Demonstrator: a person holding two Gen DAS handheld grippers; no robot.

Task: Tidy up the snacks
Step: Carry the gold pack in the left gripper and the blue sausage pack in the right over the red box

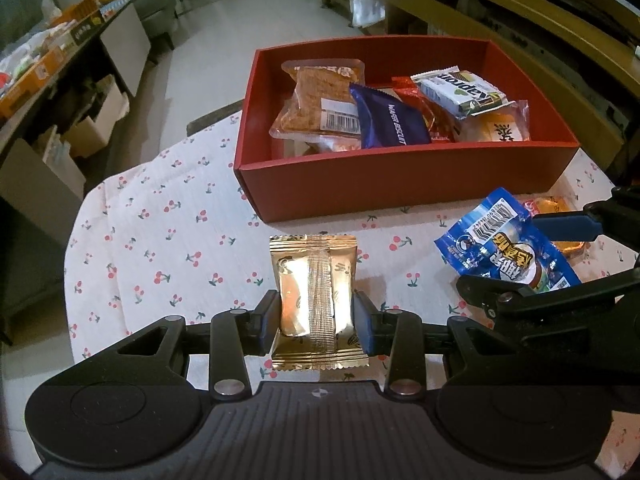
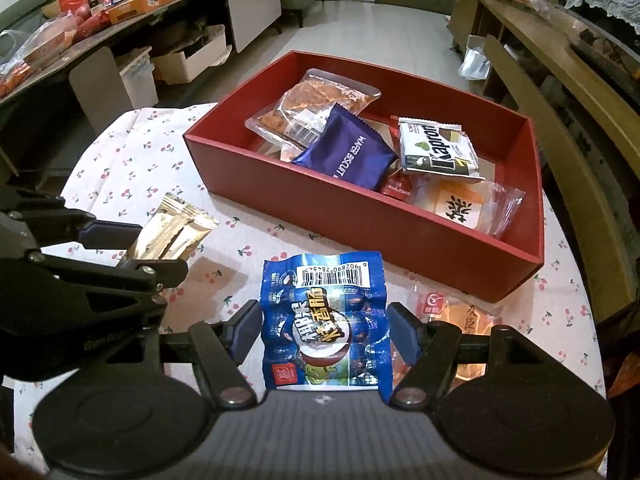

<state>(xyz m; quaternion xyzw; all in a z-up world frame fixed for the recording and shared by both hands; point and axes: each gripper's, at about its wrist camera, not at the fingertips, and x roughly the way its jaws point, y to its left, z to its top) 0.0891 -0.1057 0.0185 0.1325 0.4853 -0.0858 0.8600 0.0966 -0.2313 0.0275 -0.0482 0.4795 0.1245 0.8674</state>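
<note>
A box [image 1: 404, 188] is being kept at the table's [image 1: 160, 240] far side (several packets [image 1: 386, 120] lying inside); before it, two packets [image 1: 314, 280] [image 2: 324, 316] are being held side by side.

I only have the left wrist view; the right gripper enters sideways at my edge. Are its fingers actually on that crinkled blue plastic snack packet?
Observer: Yes. The right gripper has a finger against each side of the crinkled blue plastic snack packet.
Operator: The orange thing behind it?
Observer: A clear-wrapped orange snack packet, flat on the cherry-print tablecloth beside one finger, not gripped.
Operator: Is the gold foil snack packet lifted?
Observer: It tilts upward, free end apparently clear of the cloth.
</note>
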